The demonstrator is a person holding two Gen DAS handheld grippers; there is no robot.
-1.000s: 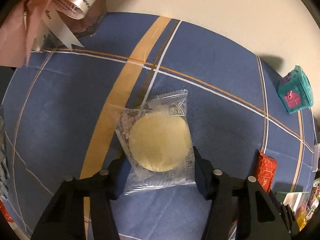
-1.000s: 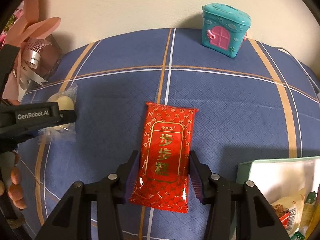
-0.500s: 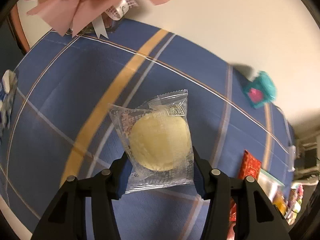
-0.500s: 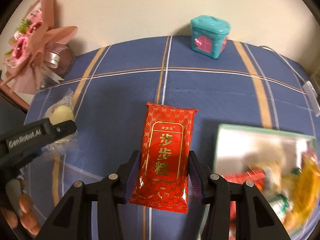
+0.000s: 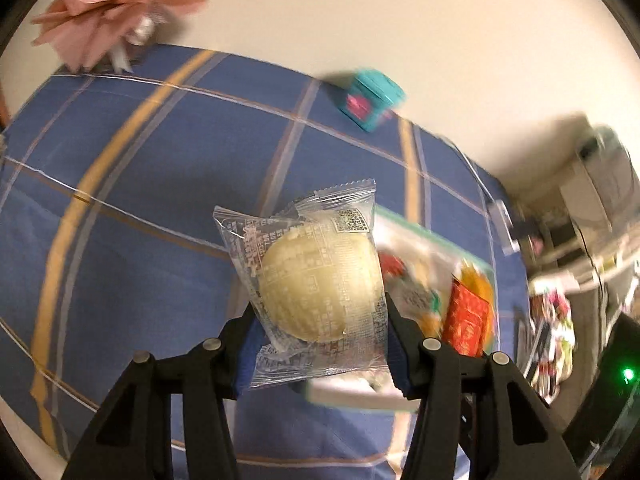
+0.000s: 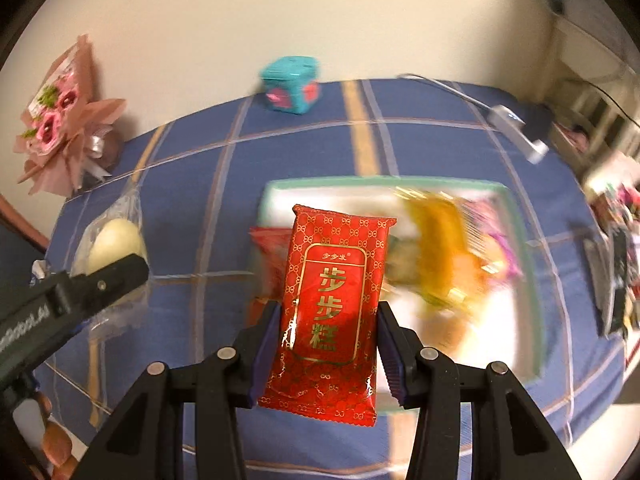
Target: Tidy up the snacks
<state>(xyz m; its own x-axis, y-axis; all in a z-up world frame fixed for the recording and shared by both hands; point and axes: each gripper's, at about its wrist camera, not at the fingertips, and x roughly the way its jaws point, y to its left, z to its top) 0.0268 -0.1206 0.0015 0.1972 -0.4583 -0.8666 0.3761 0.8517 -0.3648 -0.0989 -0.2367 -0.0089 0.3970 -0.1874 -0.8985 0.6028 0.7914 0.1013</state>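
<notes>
Red packet (image 6: 334, 308), blue plaid tablecloth (image 6: 432, 140)

A red snack packet (image 6: 334, 304) carries gold Chinese characters 步步糕 beneath smaller 步步发, a clear-wrapped round pastry (image 5: 320, 284) shows a QR code with unreadable print, and the left gripper's (image 6: 24, 320) side lettering is blurred.

Clear-wrapped pale cake (image 5: 320, 284) and red packet (image 6: 332, 304) (gold lettering) held above tray (image 6: 516, 208).

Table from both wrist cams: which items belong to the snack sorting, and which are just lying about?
Part of the job:
- clear-wrapped round pastry, in left gripper
- red snack packet, in right gripper
- green-rimmed tray of snacks

Lying about:
- pink bouquet
- teal toy house
- white cable
</notes>
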